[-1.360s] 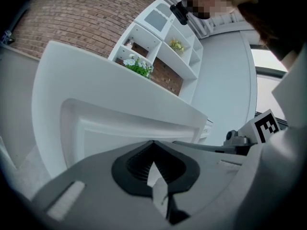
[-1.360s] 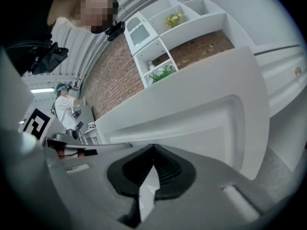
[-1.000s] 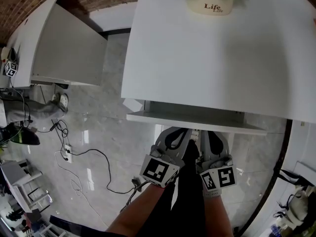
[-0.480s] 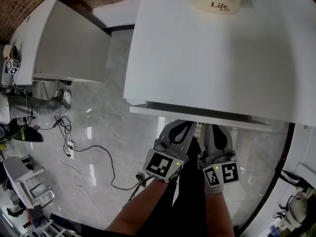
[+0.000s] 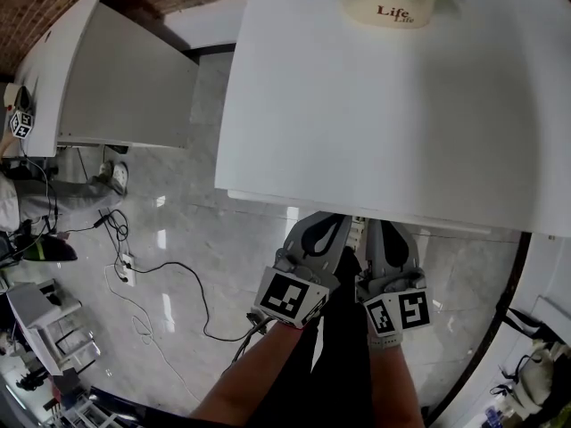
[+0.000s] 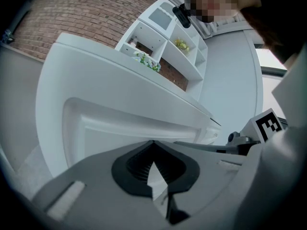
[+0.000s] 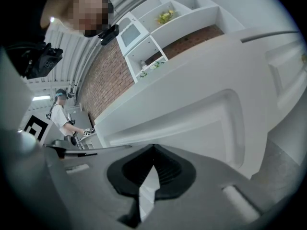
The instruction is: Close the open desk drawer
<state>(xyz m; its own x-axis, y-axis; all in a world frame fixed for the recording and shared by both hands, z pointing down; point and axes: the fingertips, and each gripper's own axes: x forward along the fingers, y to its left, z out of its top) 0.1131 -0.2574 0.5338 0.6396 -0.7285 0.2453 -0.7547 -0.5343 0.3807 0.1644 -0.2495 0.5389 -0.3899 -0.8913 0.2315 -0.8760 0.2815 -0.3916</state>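
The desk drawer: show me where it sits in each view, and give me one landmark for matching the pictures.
Head view: the drawer is only a thin white strip under the near edge of the desk top, around mid-picture.
Left gripper view: its recessed front panel fills the left-centre.
Right gripper view: the same panel sits centre-right.
Shared landmark: the white desk top, directly above the drawer in every view.

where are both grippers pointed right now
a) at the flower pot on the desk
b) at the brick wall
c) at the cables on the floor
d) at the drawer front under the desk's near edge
d: the left gripper and right gripper sit side by side, jaws together, facing the drawer front under the desk edge, far from the flower pot.
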